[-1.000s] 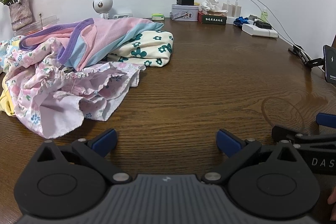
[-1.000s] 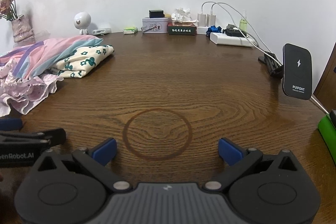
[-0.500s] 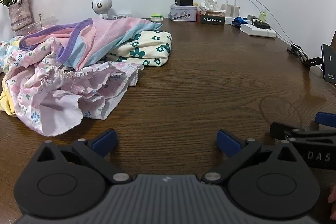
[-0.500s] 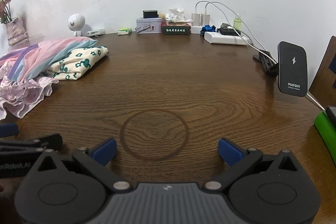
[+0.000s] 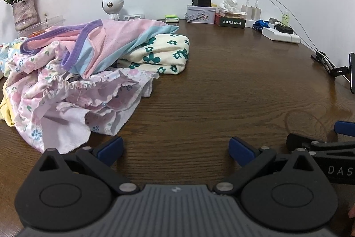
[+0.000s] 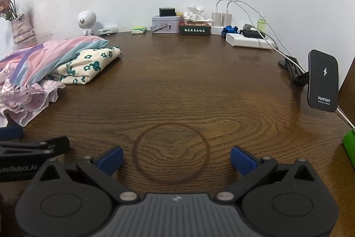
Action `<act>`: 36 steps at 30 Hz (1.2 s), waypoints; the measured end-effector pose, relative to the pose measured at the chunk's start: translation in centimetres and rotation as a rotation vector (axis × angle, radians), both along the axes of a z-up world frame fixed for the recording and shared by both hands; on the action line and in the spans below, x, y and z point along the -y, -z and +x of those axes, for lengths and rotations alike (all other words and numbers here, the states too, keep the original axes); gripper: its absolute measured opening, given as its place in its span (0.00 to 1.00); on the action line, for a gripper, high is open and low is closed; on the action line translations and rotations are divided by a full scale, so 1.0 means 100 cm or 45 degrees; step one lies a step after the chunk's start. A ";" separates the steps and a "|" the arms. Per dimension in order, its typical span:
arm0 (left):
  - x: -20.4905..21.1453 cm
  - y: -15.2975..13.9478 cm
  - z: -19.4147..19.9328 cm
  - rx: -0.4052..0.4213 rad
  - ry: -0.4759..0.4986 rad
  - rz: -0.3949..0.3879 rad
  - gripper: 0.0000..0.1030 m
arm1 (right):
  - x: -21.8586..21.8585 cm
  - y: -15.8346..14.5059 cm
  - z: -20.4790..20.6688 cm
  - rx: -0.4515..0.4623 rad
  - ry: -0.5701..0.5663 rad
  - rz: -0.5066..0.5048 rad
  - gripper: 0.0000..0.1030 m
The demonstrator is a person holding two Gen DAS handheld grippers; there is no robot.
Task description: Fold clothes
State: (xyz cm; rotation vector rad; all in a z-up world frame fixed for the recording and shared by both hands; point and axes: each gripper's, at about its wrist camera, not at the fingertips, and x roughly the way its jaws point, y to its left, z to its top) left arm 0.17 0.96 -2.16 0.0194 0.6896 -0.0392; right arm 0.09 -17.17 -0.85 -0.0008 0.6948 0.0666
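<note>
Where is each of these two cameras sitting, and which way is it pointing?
Left wrist view: on the left gripper, looking forward over the wooden table at the pile of clothes; its open jaws show, and the right gripper pokes in at the right.
Right wrist view: on the right gripper, facing the bare table and the wireless charger; the left gripper shows at the left.
Shared: table, clothes, the white round gadget, the tin.

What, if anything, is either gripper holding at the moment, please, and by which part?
Nothing is held. The left gripper and right gripper are both open over the bare table, clear of the pile of clothes.
</note>
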 end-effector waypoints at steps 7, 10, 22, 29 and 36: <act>-0.019 -0.013 -0.013 0.072 0.071 -0.043 0.98 | -0.003 0.000 0.005 -0.001 -0.038 -0.002 1.00; -0.036 -0.032 -0.032 0.166 0.076 -0.046 0.98 | -0.005 -0.002 0.009 -0.022 -0.069 -0.006 0.99; -0.149 -0.074 0.044 0.260 0.332 0.380 0.72 | -0.122 -0.084 0.066 0.139 -0.528 0.231 0.74; -0.183 -0.064 0.076 0.140 0.286 0.283 0.27 | -0.195 -0.079 0.117 -0.020 -0.656 0.389 0.55; -0.183 -0.092 0.073 0.193 0.162 0.203 0.03 | -0.194 -0.077 0.119 -0.045 -0.546 0.266 0.02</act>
